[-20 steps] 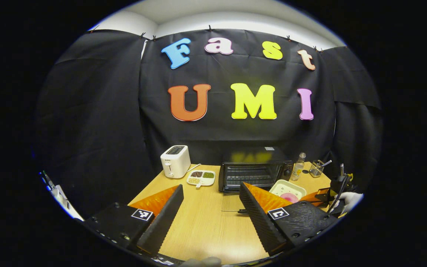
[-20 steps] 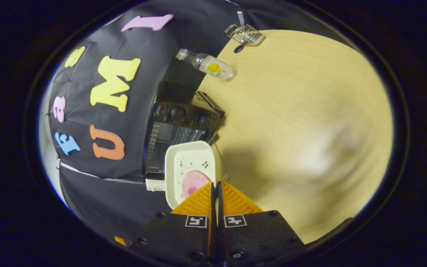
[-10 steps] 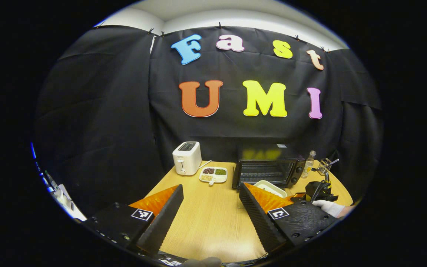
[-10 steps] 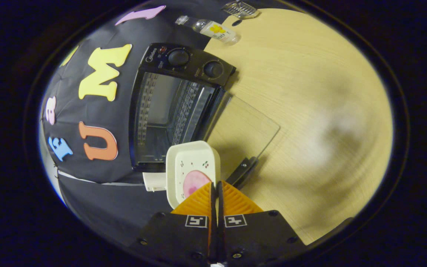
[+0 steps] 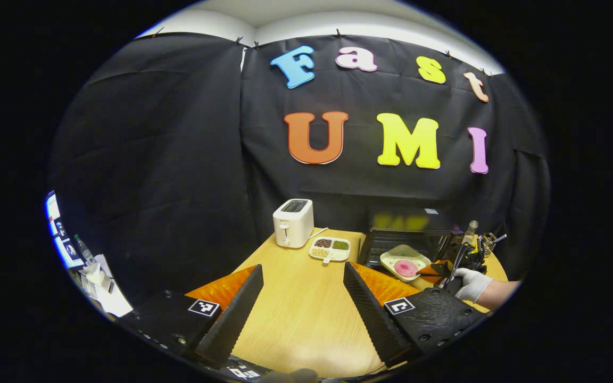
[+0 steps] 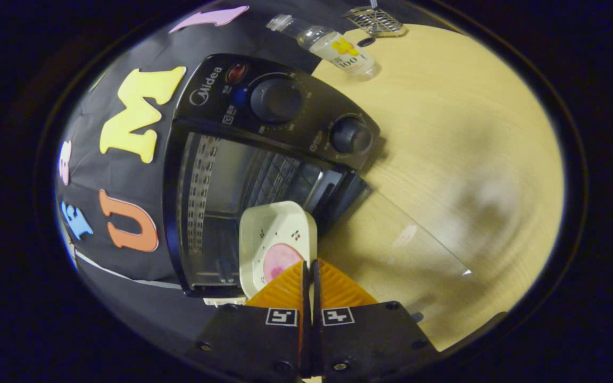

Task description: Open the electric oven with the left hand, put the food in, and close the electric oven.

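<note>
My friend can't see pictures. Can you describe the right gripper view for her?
The right gripper is shut on the rim of a cream square dish with pink food, held before the open black electric oven. The oven's glass door lies open over the wooden table.

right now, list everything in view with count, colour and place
electric oven: 1, black, back of table, door open and lying flat
dish: 1, cream, pink food in it, held at the oven mouth
toaster: 1, white, back left of table
divided snack plate: 1, white, between toaster and oven
bottle: 1, clear, right of oven
wire holder: 1, metal, far right corner
table: 1, light wood
gloved hand: 1, white, holding right gripper
left gripper: open, over the table
right gripper: shut on dish rim
</note>
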### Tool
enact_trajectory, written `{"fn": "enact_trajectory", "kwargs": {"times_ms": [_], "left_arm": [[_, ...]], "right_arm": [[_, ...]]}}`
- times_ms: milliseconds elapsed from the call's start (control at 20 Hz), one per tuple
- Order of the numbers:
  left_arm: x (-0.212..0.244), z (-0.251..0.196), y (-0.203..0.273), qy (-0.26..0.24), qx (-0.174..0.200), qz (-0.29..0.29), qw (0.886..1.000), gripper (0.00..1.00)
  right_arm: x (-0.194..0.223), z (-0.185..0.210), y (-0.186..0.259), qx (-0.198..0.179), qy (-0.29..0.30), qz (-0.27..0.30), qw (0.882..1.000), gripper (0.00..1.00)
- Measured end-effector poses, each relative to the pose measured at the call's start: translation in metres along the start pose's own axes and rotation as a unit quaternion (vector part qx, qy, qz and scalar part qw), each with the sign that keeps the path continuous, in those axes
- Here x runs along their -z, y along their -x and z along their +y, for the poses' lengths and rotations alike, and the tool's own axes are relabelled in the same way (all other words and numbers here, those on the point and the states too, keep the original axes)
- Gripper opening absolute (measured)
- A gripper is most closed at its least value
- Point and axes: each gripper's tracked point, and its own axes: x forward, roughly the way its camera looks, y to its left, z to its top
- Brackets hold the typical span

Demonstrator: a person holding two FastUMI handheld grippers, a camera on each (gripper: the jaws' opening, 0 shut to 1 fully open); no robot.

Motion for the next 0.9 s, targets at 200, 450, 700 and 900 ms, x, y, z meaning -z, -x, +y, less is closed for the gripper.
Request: {"fn": "enact_trajectory", "kwargs": {"times_ms": [200, 450, 700, 900], "left_arm": [[0.011, 0.001, 0.002, 0.006, -0.026, 0.017, 0.999, 0.96], [0.011, -0.012, 0.004, -0.001, -0.026, 0.020, 0.999, 0.97], [0.006, -0.036, 0.001, -0.005, 0.004, 0.008, 1.000, 0.97], [0.007, -0.052, 0.004, -0.008, 0.034, -0.005, 0.999, 0.97]], "right_arm": [[-0.025, 0.008, -0.018, -0.013, 0.007, -0.023, 1.000, 0.04], [-0.038, 0.023, -0.012, -0.066, 0.017, -0.021, 0.997, 0.12], [-0.038, 0.024, 0.015, -0.085, 0.040, -0.018, 0.995, 0.53], [-0.038, 0.020, 0.061, -0.087, 0.116, -0.034, 0.989, 0.77]]}}
